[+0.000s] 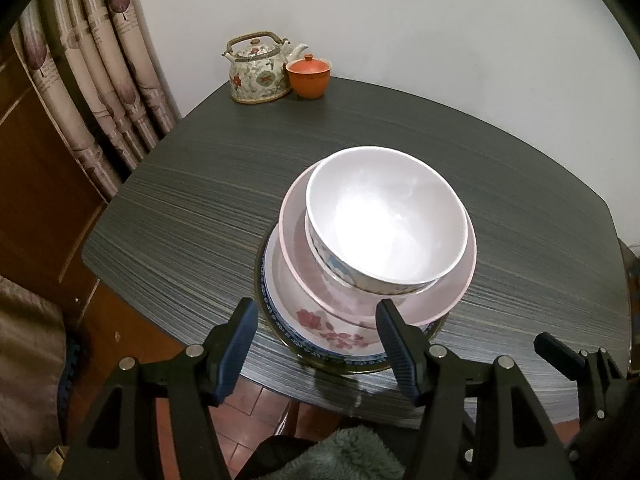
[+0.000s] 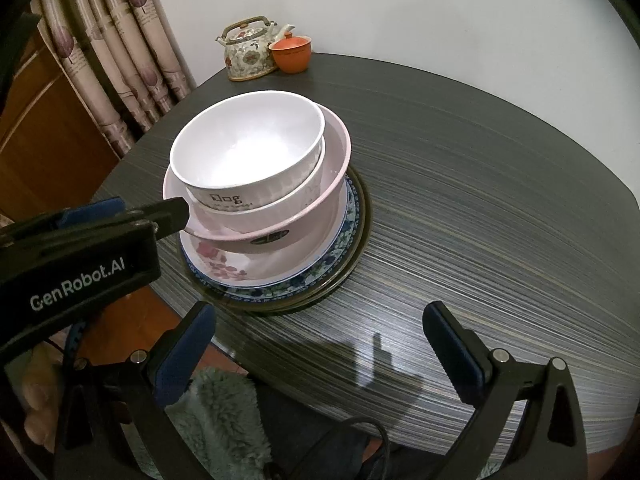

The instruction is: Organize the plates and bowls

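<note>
A stack of dishes stands on the dark grey streaked tabletop (image 2: 500, 168), near its front edge. On top sits a white ribbed ceramic bowl (image 2: 248, 148) with dark lettering on its outer wall, empty and upright. It nests inside a second white bowl with a blue floral band (image 1: 344, 268), which rests in a wide pale pink shallow bowl (image 2: 280, 220). Under that lies a white plate painted with pink flowers (image 2: 224, 260), then a blue-and-white patterned plate (image 2: 340, 240), and at the bottom a dark rimmed dish (image 2: 360, 216) touching the table.

In the left wrist view the stack sits at centre, and the left gripper (image 1: 316, 344) has its blue-padded fingers spread wide, one at 7 o'clock of the stack and one at 5 o'clock, flanking the near edge of the plates and holding nothing. In the right wrist view the stack lies toward 10 o'clock, and the left gripper's black body comes in from 9 o'clock with one tip just beside the pink bowl's rim; contact cannot be told.

The right gripper (image 2: 320, 344) is wide open and empty, its fingers over bare table at 6 o'clock of the stack.

At the table's far edge, toward 12 o'clock, a floral ceramic teapot with a woven handle (image 1: 256, 72) stands just beside an orange clay lidded cup (image 1: 308, 76). A beige patterned curtain (image 1: 100, 60) hangs at 10 o'clock.
</note>
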Motion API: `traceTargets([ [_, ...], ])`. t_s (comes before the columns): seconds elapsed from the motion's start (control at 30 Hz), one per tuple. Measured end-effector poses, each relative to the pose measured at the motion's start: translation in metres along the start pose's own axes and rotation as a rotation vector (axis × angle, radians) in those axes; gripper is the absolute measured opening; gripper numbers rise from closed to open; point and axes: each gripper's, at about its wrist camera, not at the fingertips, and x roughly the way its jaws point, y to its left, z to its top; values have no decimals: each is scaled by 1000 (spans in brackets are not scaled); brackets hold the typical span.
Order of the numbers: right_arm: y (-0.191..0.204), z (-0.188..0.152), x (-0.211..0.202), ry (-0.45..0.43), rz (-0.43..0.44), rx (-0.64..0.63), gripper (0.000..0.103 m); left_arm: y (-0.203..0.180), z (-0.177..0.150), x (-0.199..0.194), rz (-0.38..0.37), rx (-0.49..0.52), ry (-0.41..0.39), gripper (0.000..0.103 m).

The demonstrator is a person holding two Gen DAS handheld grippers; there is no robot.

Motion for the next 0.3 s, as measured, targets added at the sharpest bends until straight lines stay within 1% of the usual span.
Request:
traceTargets([
  [0.13,0,0,0,1,2,3,103,0,0,-5,1,1,-23,63],
  [0.2,0,0,-1,2,7,7,103,-1,1,-5,4,3,-21,63],
  [0.3,0,0,-2,0,7,9,103,-2,2,-6,-11,10,-13,63],
])
